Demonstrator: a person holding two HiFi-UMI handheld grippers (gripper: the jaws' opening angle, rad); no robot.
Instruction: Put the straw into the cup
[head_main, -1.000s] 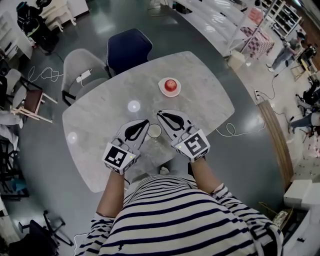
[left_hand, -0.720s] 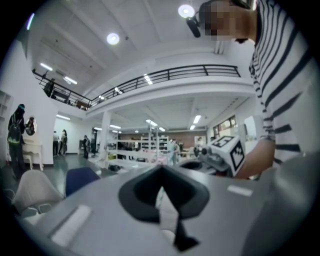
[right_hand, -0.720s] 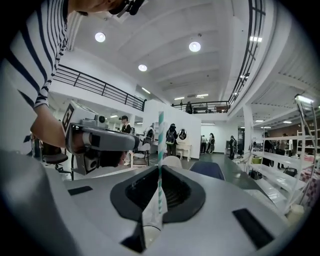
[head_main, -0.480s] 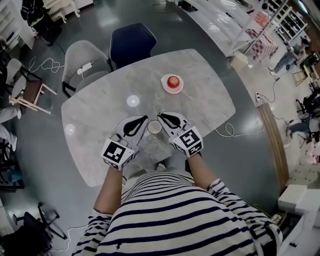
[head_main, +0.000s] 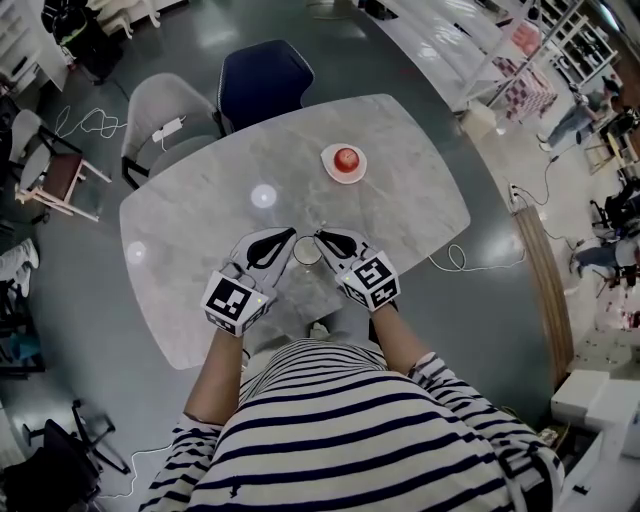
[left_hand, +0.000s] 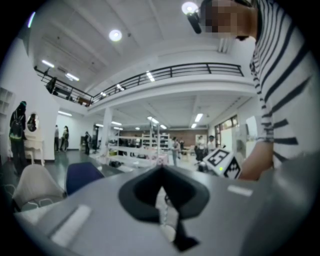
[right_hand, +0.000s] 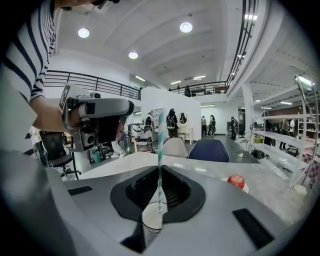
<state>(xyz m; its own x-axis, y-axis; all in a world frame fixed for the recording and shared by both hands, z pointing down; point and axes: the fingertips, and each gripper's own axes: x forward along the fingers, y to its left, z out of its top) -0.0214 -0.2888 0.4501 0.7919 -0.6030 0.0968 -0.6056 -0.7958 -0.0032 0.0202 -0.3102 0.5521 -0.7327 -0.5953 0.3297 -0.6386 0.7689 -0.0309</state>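
A clear cup (head_main: 307, 253) stands on the marble table (head_main: 410, 215), near its front edge and between my two grippers. My right gripper (head_main: 319, 237) is shut on a teal-and-white striped straw (right_hand: 160, 145). The straw stands upright, and its lower end reaches down into the cup (right_hand: 150, 220). My left gripper (head_main: 291, 236) touches the cup's left side. In the left gripper view its jaws (left_hand: 161, 172) look closed on the cup's thin rim. The left gripper's body (right_hand: 95, 120) shows at the upper left of the right gripper view.
A red apple (head_main: 346, 158) lies on a small white plate (head_main: 333, 172) at the table's far side. Behind the table stand a dark blue chair (head_main: 263, 80) and a grey chair (head_main: 165, 110). A cable (head_main: 455, 262) lies on the floor to the right.
Both grippers stay at the cup. The right gripper has drawn slightly closer over the cup with the straw. The head view has shifted a little.
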